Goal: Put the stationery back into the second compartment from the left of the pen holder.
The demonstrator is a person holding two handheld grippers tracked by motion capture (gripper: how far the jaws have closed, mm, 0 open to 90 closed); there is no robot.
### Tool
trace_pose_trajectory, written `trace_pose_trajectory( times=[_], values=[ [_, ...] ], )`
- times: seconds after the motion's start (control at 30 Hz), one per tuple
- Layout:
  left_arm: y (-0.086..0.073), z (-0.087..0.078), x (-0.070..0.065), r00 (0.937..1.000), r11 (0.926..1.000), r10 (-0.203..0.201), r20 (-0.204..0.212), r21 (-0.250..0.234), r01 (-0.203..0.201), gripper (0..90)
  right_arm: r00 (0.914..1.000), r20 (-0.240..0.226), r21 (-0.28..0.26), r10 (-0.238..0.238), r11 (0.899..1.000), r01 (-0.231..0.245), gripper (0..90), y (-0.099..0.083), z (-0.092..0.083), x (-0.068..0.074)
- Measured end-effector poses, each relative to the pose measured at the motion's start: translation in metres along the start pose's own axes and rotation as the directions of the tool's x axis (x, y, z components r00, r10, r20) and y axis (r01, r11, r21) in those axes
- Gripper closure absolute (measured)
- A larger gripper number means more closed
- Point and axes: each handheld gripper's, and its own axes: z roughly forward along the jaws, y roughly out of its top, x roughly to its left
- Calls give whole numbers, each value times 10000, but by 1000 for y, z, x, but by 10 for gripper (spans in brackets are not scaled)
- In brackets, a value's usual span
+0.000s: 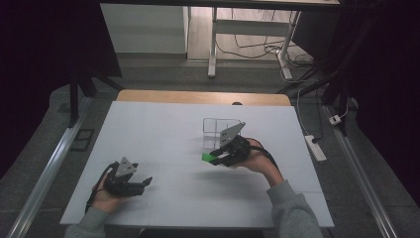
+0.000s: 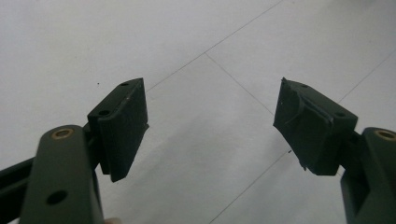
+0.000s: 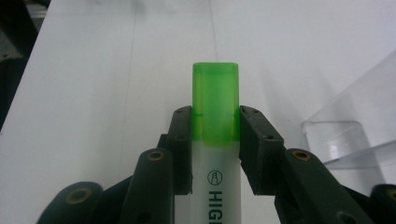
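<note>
A highlighter (image 3: 215,116) with a white barrel and a green cap is clamped between the pads of my right gripper (image 3: 215,126), cap pointing forward. In the high view the right gripper (image 1: 218,156) hangs over the middle of the white table, with the green cap (image 1: 207,157) sticking out to its left. A clear plastic box (image 1: 219,128) stands just behind it. My left gripper (image 1: 144,183) rests near the front left of the table. Its jaws stand wide apart around bare table (image 2: 210,116).
The white table top (image 1: 163,129) ends in a wooden strip at the back. The clear box's corner (image 3: 345,135) shows to the right of the held highlighter. A power strip (image 1: 315,148) lies on the floor off the table's right edge.
</note>
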Motion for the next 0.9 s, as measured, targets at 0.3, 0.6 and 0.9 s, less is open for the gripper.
trace_pose_trajectory(
  times=[0.3,0.6,0.9],
  values=[
    [0,0,0,10000,10000,-5,-32,9,5,256,9949,760,-743,669,9954,-612,666,-1,-13,2],
    [0,1,1,10000,10000,2,-70,3,-2,256,9857,1327,-1465,1036,9857,-839,665,5,-22,7],
    [0,1,0,10000,10000,31,-77,24,-31,257,9686,1964,-2097,1522,9715,-1101,665,11,-33,10]
  ],
)
